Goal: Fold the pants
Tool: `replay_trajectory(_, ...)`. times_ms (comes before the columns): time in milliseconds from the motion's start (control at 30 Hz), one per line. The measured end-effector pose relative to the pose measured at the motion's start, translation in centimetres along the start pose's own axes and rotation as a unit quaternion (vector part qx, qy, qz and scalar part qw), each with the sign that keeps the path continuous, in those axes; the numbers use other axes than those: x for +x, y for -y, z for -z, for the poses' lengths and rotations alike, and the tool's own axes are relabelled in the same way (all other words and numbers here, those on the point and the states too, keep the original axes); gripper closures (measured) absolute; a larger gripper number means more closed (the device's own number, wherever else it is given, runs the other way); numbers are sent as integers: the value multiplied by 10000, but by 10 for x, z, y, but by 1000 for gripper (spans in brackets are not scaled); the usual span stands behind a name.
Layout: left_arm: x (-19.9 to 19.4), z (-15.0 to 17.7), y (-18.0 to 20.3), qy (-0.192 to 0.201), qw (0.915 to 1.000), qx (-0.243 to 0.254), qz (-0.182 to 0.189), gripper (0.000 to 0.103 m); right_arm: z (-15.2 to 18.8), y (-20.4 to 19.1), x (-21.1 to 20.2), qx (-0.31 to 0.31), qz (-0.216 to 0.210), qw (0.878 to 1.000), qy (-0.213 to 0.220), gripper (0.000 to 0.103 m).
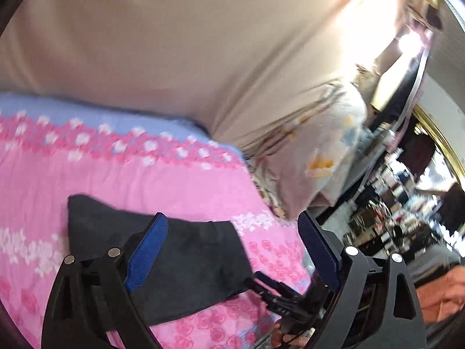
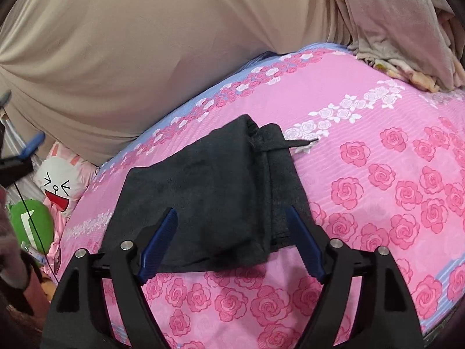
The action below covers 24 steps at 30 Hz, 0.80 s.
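Note:
The dark grey pants (image 2: 215, 192) lie folded into a compact bundle on the pink rose bedsheet (image 2: 377, 151), drawstring at the far end. They also show in the left wrist view (image 1: 186, 256). My right gripper (image 2: 231, 215) is open and empty, hovering just above the near edge of the bundle. My left gripper (image 1: 232, 221) is open and empty, above the bundle's right part. The right gripper's tips (image 1: 270, 285) show low in the left wrist view. The left gripper's tip (image 2: 32, 145) shows at the far left of the right wrist view.
A beige draped cloth (image 2: 130, 52) rises behind the bed. A pale floral blanket (image 2: 401, 29) is heaped at the far right corner. A cartoon rabbit pillow (image 2: 61, 183) and a green cushion (image 2: 32, 224) lie off the bed's left edge. Cluttered shelves (image 1: 392, 209) stand beyond the bed.

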<state>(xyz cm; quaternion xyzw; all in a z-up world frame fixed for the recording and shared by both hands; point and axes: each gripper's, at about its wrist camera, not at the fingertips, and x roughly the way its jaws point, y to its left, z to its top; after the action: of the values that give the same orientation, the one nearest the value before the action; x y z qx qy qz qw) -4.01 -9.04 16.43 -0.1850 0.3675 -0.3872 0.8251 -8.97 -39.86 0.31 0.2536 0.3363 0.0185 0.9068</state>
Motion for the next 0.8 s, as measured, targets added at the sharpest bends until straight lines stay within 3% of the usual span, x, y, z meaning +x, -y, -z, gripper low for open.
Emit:
replay_trajectory(100, 4, 12, -32, -5, 9964, -252, -809, 14, -8, 11, 11, 166, -79, 9998, -91, 28)
replay_trajectory(233, 16, 32, -95, -138, 9833, -696, -1677, 14, -12, 15, 37, 288, -303, 9984, -380, 28)
replay_trajectory(300, 22, 44, -130, -308, 9769, -1179, -1756, 14, -15, 0, 49, -85, -254, 9983, -524, 49)
replay_trajectory(333, 26, 49, -143, -372, 9745, -1378, -1732, 14, -16, -11, 53, -319, -151, 9977, -580, 72)
replay_trajectory(367, 27, 51, -152, -406, 9727, -1500, -1722, 14, -19, -22, 55, -594, 19, 9965, -589, 82)
replay_trajectory(500, 26, 55, -152, -351, 9754, -1237, -1791, 14, -46, -52, 12, -1158, 237, 9929, 99, 87)
replay_trajectory(533, 24, 55, -148, -331, 9761, -1151, -1814, 14, -51, -51, 4, -1231, 468, 9909, 282, 89)
replay_trajectory(600, 25, 59, -143, -328, 9758, -939, -1950, 14, -52, -33, 12, -1244, 1034, 9868, 129, 86)
replay_trajectory(667, 35, 67, -150, -458, 9732, -999, -2022, 13, -42, 1, 33, -691, 1226, 9895, -329, 65)
replay_trajectory(733, 42, 76, -164, -561, 9687, -1312, -2029, 13, -31, 23, 38, -135, 989, 9934, -556, 65)
replay_trajectory(800, 44, 87, -183, -534, 9626, -1724, -2022, 13, -22, 34, 30, 201, 676, 9966, -428, 50)
